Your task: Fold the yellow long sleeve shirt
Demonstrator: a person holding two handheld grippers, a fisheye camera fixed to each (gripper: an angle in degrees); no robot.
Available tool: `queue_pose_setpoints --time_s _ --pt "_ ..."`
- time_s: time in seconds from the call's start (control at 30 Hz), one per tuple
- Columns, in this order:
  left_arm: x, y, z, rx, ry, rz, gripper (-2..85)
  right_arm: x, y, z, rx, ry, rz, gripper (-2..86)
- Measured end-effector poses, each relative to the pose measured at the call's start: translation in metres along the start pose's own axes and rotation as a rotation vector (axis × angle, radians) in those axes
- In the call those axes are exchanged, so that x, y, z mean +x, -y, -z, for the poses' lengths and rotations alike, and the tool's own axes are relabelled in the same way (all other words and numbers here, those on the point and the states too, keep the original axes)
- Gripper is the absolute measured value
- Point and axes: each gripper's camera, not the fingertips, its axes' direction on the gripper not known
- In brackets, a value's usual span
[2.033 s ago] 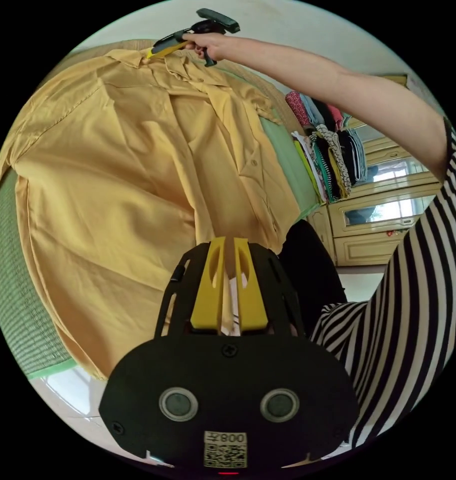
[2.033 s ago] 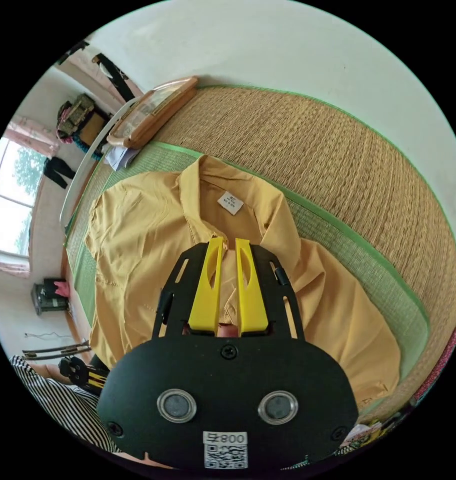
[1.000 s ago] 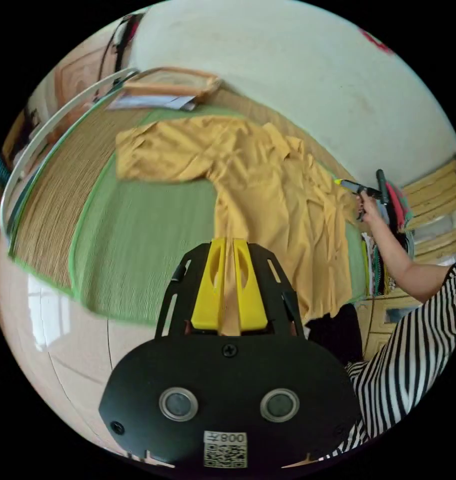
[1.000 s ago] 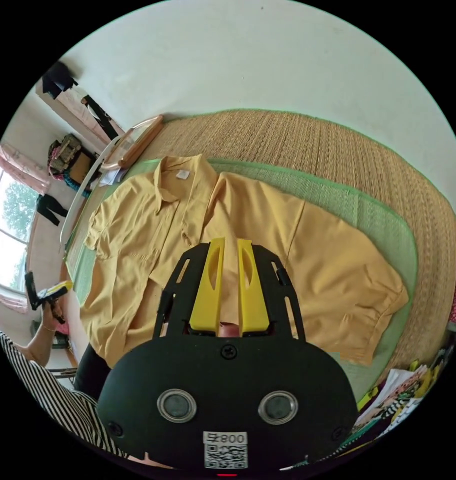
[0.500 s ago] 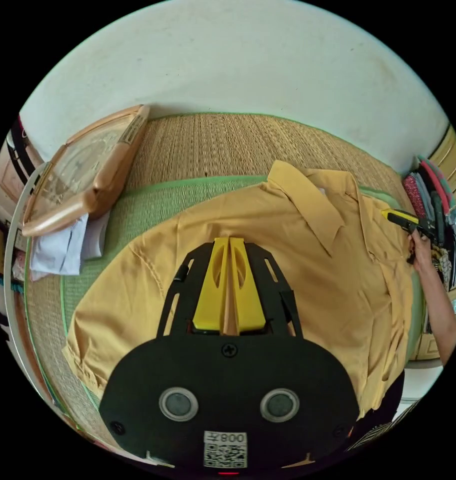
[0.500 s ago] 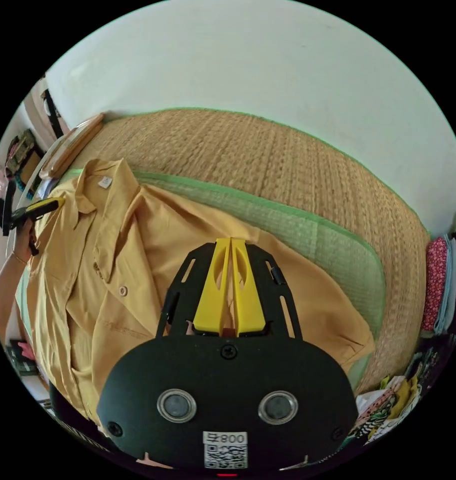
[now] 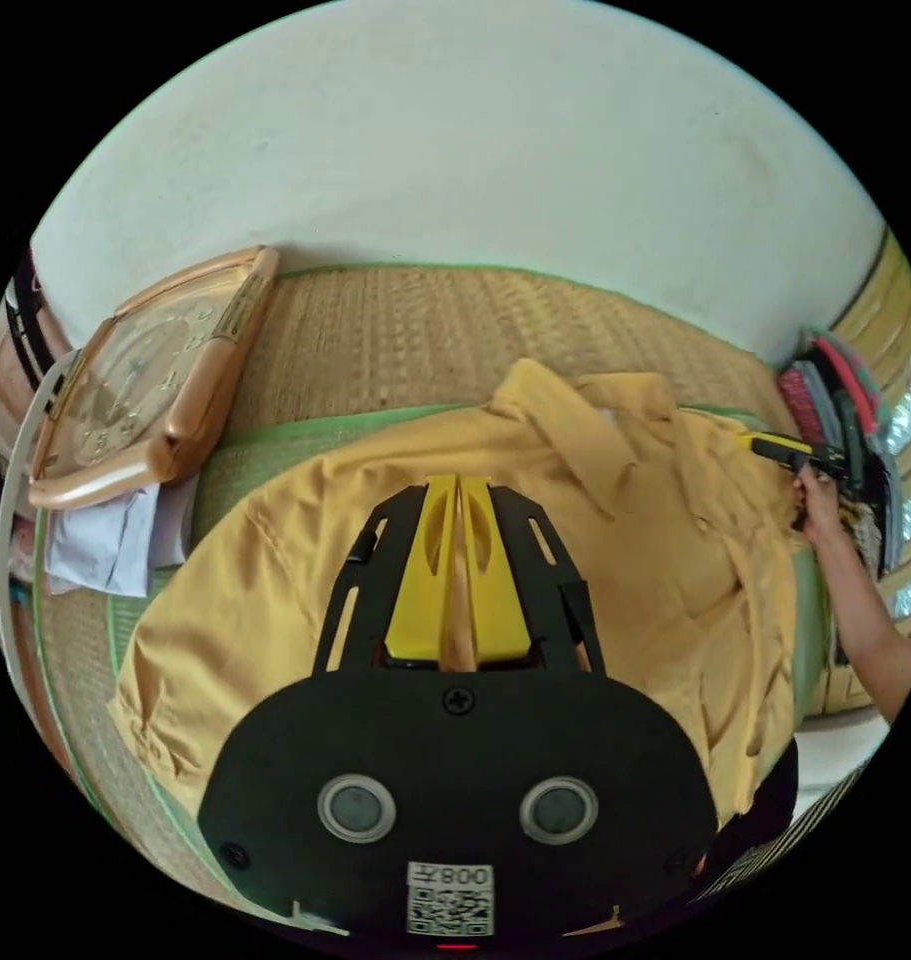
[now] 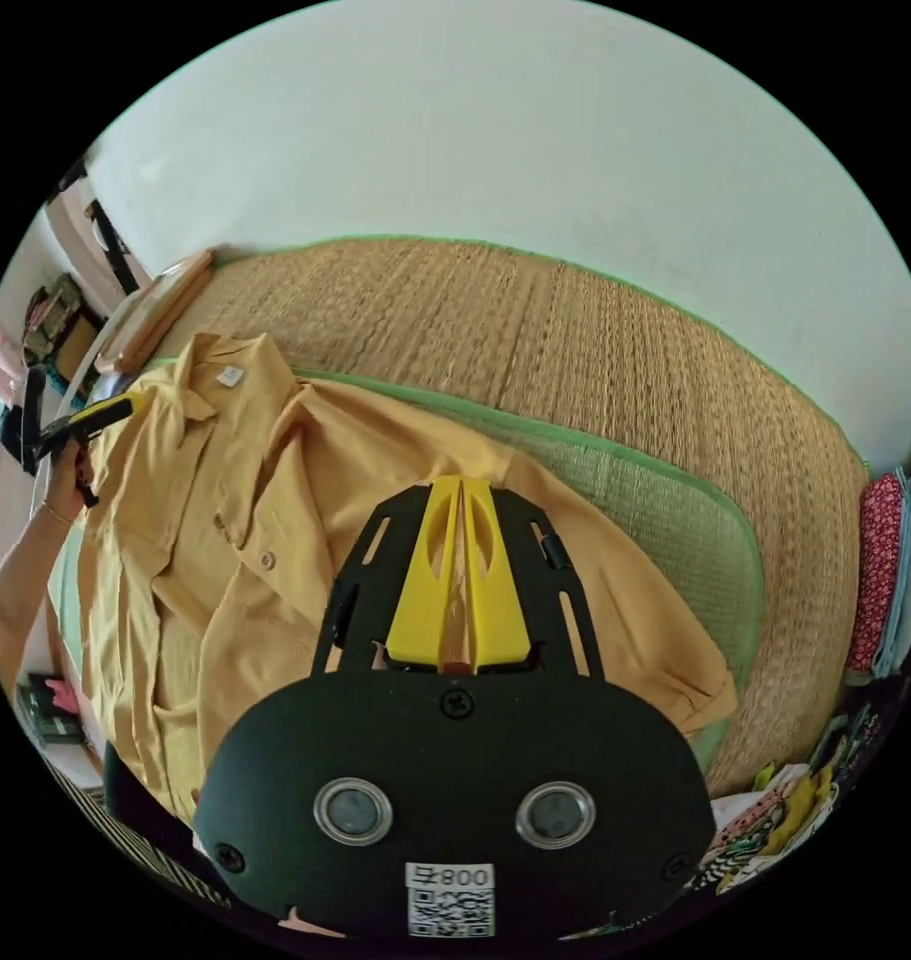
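On a green mat [image 8: 665,500] laid over a woven straw mat [image 8: 575,330], the yellow long sleeve shirt [image 7: 275,580] is spread with its collar [image 8: 215,365] toward the wall [image 7: 455,150]. Through the left gripper view, the left hand-held gripper [image 7: 459,490] is seen with its yellow jaws drawn together, and a fold of the shirt's cloth is pinched between them. The right hand-held gripper [image 8: 460,495] is likewise seen in its own view with the jaws nearly closed on a strip of the yellow fabric near one sleeve [image 8: 665,650]. Each gripper is also caught at the edge of the opposite view, held in a hand [image 7: 815,495] at the far side of the shirt; whether cloth is gripped there cannot be made out at that size. A framed clock [image 7: 145,380] is propped on the straw mat, resting on what seems to be a folded pale cloth [image 7: 105,540]. Stacked clothes [image 8: 880,580] are seen beside the mat's end.
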Motion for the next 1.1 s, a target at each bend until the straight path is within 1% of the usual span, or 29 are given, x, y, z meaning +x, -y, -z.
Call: queue_pose_setpoints --time_s 0.03,0.13,0.17,0.23,0.33,0.37,0.47,0.6,0.7,0.8,0.87,0.93,1.03,1.1 --pt "0.012 -0.001 0.002 -0.01 -0.055 -0.054 0.2 -0.016 -0.012 0.013 0.019 0.043 0.053 0.2" --pt "0.04 0.004 -0.006 -0.079 -0.007 -0.167 0.2 -0.07 -0.016 0.021 0.023 0.164 0.208 0.1" --pt "0.046 0.01 -0.01 -0.096 0.004 -0.178 0.2 -0.093 -0.007 0.015 0.001 0.183 0.26 0.1" --pt "0.052 0.02 -0.016 -0.104 -0.029 -0.186 0.2 -0.121 0.013 0.0 -0.01 0.182 0.31 0.1" --pt "0.058 0.042 -0.03 -0.158 0.031 -0.186 0.3 -0.142 0.049 -0.038 -0.082 0.124 0.307 0.1" --pt "0.059 0.049 -0.031 -0.143 0.044 -0.19 0.3 -0.14 0.059 -0.04 -0.043 0.135 0.288 0.1" --pt "0.06 0.067 -0.037 -0.148 0.089 -0.209 0.3 -0.123 0.083 -0.044 -0.04 0.146 0.214 0.1" --pt "0.058 0.076 -0.039 -0.131 0.076 -0.168 0.3 -0.107 0.087 -0.038 -0.041 0.195 0.158 0.1" --pt "0.064 0.064 -0.03 -0.098 0.016 -0.181 0.2 -0.104 0.062 -0.011 0.009 0.192 0.168 0.1" --pt "0.076 0.037 -0.017 -0.109 -0.12 -0.223 0.3 -0.114 0.009 0.035 0.056 0.304 0.241 0.2" --pt "0.088 0.006 -0.006 -0.138 -0.227 -0.255 0.3 -0.133 -0.057 0.067 0.036 0.322 0.315 0.2" --pt "0.096 -0.018 0.0 -0.173 -0.283 -0.256 0.2 -0.145 -0.107 0.083 -0.01 0.312 0.357 0.2" --pt "0.107 -0.05 0.002 -0.218 -0.338 -0.221 0.3 -0.15 -0.174 0.093 -0.096 0.237 0.33 0.2" --pt "0.113 -0.064 -0.001 -0.25 -0.409 -0.197 0.3 -0.142 -0.198 0.1 -0.117 0.235 0.276 0.2"
